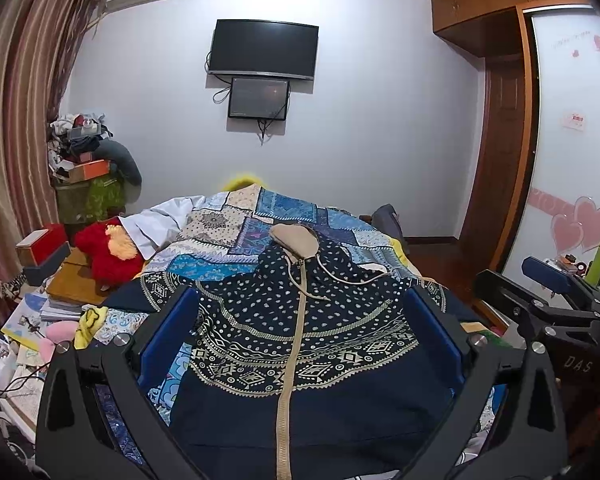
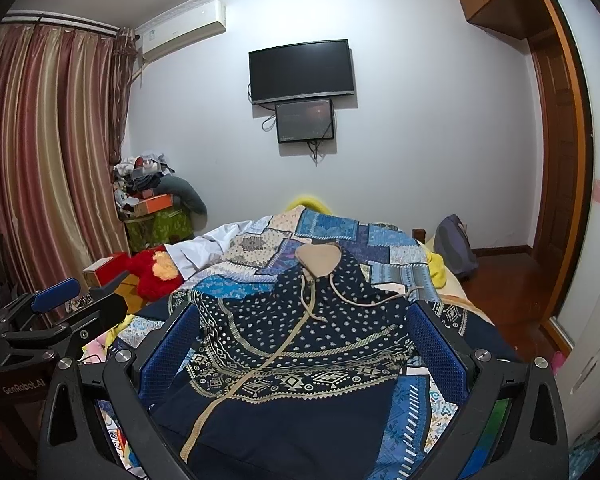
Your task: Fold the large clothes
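A navy hooded jacket [image 1: 324, 392] with beige patterned bands, a beige zip and a beige-lined hood [image 1: 296, 240] lies face up on the patchwork bed cover [image 1: 236, 232]. Its hood points towards the far wall. My left gripper [image 1: 302, 324] hovers open over its chest, with blue pads [image 1: 168, 332] on either side and nothing between them. The right gripper's blue finger [image 1: 548, 276] shows at the right edge. In the right wrist view the jacket [image 2: 284, 420] lies the same way. My right gripper [image 2: 304, 340] is open above it, and the left gripper [image 2: 56, 292] is at the left.
A red plush toy [image 1: 108, 252], books and boxes [image 1: 68, 284] crowd the left bedside. Clutter [image 1: 88, 160] is piled in the corner by the curtain [image 1: 16, 120]. A dark bag [image 2: 454, 246] sits at the bed's far right. The wardrobe [image 1: 572, 140] stands to the right.
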Demonstrator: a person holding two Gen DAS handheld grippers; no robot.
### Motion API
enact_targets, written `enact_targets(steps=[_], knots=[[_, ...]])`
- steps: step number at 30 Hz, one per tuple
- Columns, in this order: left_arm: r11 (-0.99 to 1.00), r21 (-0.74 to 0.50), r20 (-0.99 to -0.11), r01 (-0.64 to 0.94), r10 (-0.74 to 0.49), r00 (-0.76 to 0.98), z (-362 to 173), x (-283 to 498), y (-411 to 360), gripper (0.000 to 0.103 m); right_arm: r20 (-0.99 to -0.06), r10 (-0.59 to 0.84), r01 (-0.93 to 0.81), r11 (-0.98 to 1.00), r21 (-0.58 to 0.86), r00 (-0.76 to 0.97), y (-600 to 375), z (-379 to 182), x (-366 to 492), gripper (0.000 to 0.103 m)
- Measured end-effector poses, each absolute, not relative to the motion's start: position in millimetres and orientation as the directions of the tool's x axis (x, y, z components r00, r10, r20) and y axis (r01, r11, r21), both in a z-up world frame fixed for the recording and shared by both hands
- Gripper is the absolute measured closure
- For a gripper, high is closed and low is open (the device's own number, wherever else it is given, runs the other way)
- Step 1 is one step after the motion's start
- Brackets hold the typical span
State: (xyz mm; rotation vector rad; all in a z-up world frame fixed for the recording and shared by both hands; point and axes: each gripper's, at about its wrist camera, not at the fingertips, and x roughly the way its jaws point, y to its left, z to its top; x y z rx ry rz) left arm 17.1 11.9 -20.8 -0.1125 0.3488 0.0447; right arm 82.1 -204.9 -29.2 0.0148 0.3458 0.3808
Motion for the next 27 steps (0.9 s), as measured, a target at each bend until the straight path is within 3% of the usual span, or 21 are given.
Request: enact_targets(steps=[13, 20, 27], knots=[[0.981, -0.085, -0.398, -0.173, 0.126, 0.909, -50, 70, 60, 0.0, -0.426, 0.328, -0.351, 0.936, 0.026, 0.843, -170, -59, 135, 0.0], [0.952, -0.054, -0.529, -0.3, 0.227, 0.817, -99, 138, 136, 0.0, -0.53, 0.31, -0.38, 0.924, -0.026, 0.789, -138, -96, 213, 0.0], [0.899, -0.147, -0.688, -0.412, 0.207, 0.696, -166, 192, 228, 0.0, -0.633, 0.335, -0.418, 0.908, 0.02, 0.698, -118, -135, 299, 0.0]])
